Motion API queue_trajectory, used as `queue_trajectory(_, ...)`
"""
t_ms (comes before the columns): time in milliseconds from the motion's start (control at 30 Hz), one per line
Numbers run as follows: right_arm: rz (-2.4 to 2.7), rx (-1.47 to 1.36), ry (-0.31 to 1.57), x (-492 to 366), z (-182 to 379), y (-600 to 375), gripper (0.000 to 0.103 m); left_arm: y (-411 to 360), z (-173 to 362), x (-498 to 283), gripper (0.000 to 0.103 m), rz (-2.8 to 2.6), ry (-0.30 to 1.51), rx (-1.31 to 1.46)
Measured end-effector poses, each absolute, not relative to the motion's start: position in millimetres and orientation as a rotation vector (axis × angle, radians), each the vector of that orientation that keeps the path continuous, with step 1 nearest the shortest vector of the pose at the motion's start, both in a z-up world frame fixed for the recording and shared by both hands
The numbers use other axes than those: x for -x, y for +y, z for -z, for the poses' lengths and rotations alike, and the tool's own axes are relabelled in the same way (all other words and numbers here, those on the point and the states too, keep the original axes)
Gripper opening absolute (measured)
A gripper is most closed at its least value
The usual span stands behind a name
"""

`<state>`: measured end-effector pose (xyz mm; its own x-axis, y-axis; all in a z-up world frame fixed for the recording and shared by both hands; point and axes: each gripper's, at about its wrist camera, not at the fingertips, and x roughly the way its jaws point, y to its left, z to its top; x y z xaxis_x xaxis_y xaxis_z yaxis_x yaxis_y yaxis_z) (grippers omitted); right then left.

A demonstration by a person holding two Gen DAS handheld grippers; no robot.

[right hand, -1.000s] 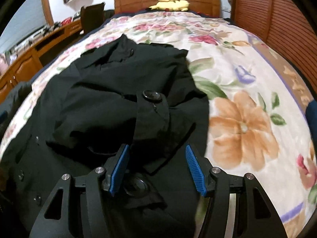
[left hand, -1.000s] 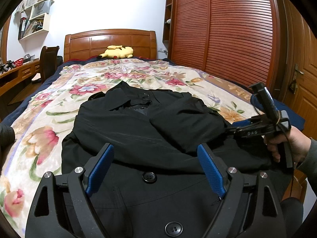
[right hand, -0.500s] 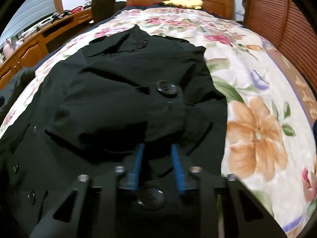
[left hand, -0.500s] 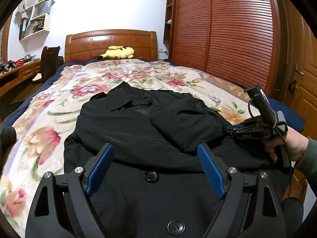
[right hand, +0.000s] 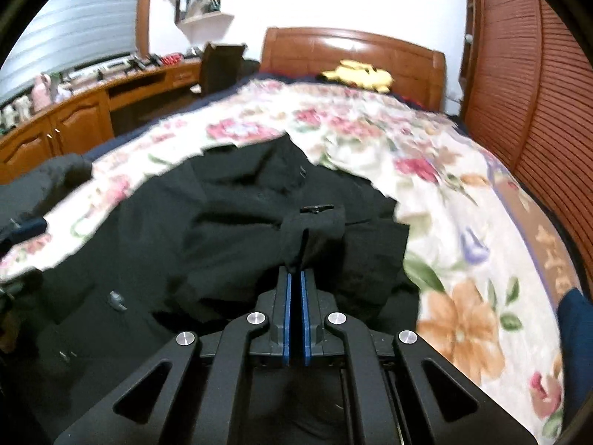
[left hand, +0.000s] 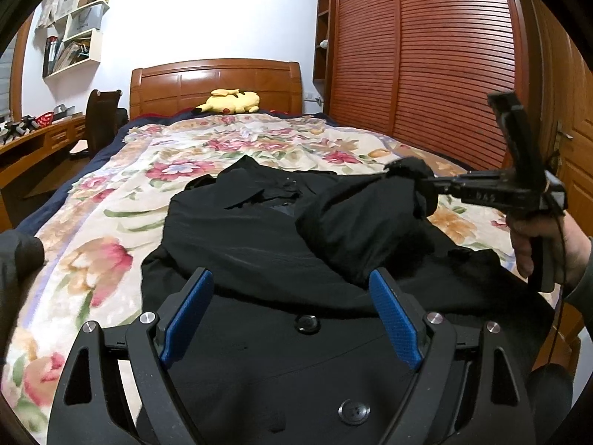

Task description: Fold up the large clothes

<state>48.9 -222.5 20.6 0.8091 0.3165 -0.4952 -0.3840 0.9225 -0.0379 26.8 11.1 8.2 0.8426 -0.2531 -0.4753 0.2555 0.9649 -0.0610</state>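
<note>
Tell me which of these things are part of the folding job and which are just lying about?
Part of the job:
black coat
its sleeve cuff, pinched in the right gripper
left gripper, open above the coat
flowered bedspread it lies on

Just lying about:
yellow plush toy
chair
wall shelf
desk

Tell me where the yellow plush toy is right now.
The yellow plush toy lies at the far end of the bed, against the wooden headboard, beyond the black coat. In the left wrist view it sits centre-left, near the top.
</note>
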Motion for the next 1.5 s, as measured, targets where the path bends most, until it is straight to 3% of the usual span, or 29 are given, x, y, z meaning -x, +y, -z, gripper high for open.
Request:
queue_trajectory(900,-0.686,0.226,0.465,-17.2,-20.1,-130.6,0.005,72.4,-5.3,-9.9,0.086,0.176,0.497,0.021)
queue_trajectory(967,-0.691,0.233,0.461,-12.1,-23.1,-130.3,0.009,74.4,-5.4,-9.4,0.087,0.175,0.494,0.024)
queue_trajectory(1200,-0.678,0.220,0.455,4.1,-35.7,-129.5,0.047,78.6,-5.7,-8.6,0.086,0.172,0.489,0.026)
queue_trajectory(1500,-0.591,0.205,0.442,15.3,-33.3,-149.7,0.049,82.0,-4.6,-10.9,0.087,0.169,0.497,0.028)
